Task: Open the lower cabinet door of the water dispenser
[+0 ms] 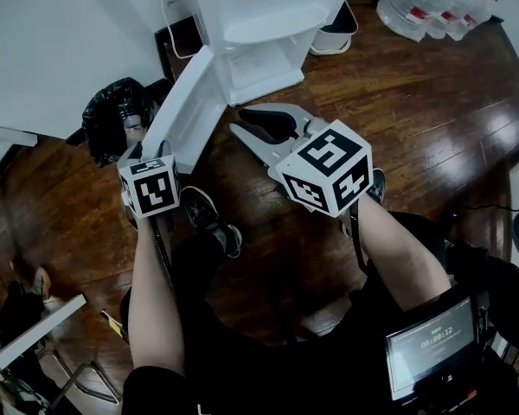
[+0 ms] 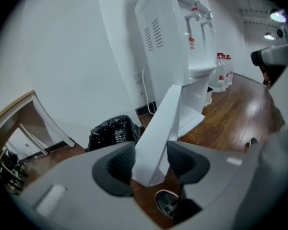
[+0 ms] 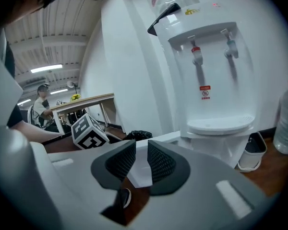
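The white water dispenser [image 1: 251, 15] stands against the wall at the top of the head view. Its lower cabinet door [image 1: 186, 102] is swung wide open, towards the left. My left gripper [image 1: 144, 150] sits at the door's free edge. In the left gripper view that gripper [image 2: 150, 162] is open, with the door's edge [image 2: 161, 128] between the pads and a gap showing at the right pad. My right gripper [image 1: 240, 120] hangs raised in front of the open cabinet and touches nothing. Its pads [image 3: 161, 162] stand a narrow gap apart with nothing between them, and the door [image 3: 158, 139] lies beyond.
A black rubbish bag [image 1: 112, 115] sits left of the door, near the wall. A small bin [image 1: 337, 33] and a pack of water bottles [image 1: 432, 3] stand right of the dispenser. The person's shoes [image 1: 212, 219] rest on the wooden floor below the door.
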Demonstrator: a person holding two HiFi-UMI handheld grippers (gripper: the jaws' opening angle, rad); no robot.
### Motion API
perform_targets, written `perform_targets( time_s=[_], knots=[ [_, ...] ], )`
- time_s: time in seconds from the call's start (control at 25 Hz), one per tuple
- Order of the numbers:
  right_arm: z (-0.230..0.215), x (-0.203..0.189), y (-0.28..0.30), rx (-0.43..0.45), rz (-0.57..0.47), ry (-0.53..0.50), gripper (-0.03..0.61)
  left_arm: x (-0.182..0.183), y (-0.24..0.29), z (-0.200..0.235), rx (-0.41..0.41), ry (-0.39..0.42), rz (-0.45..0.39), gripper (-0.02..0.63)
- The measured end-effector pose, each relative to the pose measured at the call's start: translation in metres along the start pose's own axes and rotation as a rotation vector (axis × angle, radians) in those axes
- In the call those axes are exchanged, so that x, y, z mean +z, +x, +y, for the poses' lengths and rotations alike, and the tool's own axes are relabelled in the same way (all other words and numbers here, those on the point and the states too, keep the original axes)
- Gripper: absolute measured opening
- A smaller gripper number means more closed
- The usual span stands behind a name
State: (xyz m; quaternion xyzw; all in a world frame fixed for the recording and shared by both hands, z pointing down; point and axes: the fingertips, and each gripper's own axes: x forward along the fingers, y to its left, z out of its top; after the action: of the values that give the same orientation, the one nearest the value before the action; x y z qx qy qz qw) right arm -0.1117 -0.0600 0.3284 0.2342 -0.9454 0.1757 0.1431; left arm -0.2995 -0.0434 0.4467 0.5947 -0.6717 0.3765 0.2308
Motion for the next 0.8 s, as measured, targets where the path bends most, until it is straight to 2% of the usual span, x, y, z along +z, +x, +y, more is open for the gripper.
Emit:
perform_targets(
  time_s=[0.12, 0.24, 0.32, 0.4, 0.48, 0.64, 0.72, 0.8],
  knots=[
    [-0.009, 0.006, -0.004, -0.019, -0.012, 0.008, 0.078, 0.002, -0.004, -0.008, -0.032, -0.037, 0.007, 0.227],
    [-0.015, 0.019, -0.011, -0.028, -0.055, 0.062, 0.077, 0.007, -0.017, -0.017, -0.110, -0.177, -0.011, 0.227],
    [-0.018, 0.029, -0.020, -0.032, -0.092, 0.098, 0.074, 0.018, -0.029, -0.015, -0.121, -0.284, -0.062, 0.227],
    [-0.022, 0.034, -0.032, -0.046, -0.120, 0.114, 0.074, 0.039, -0.046, -0.016, -0.128, -0.342, -0.146, 0.227],
    [-0.029, 0.035, -0.044, -0.076, -0.136, 0.117, 0.072, 0.069, -0.067, -0.029, -0.176, -0.367, -0.243, 0.227],
    [-0.049, 0.036, -0.060, -0.140, -0.168, 0.110, 0.067, 0.129, -0.104, -0.091, -0.434, -0.409, -0.389, 0.197],
    [-0.059, 0.039, -0.067, -0.161, -0.199, 0.114, 0.067, 0.150, -0.115, -0.123, -0.521, -0.387, -0.428, 0.181],
    [-0.066, 0.042, -0.077, -0.186, -0.234, 0.110, 0.063, 0.162, -0.123, -0.154, -0.565, -0.325, -0.457, 0.176]
  ],
)
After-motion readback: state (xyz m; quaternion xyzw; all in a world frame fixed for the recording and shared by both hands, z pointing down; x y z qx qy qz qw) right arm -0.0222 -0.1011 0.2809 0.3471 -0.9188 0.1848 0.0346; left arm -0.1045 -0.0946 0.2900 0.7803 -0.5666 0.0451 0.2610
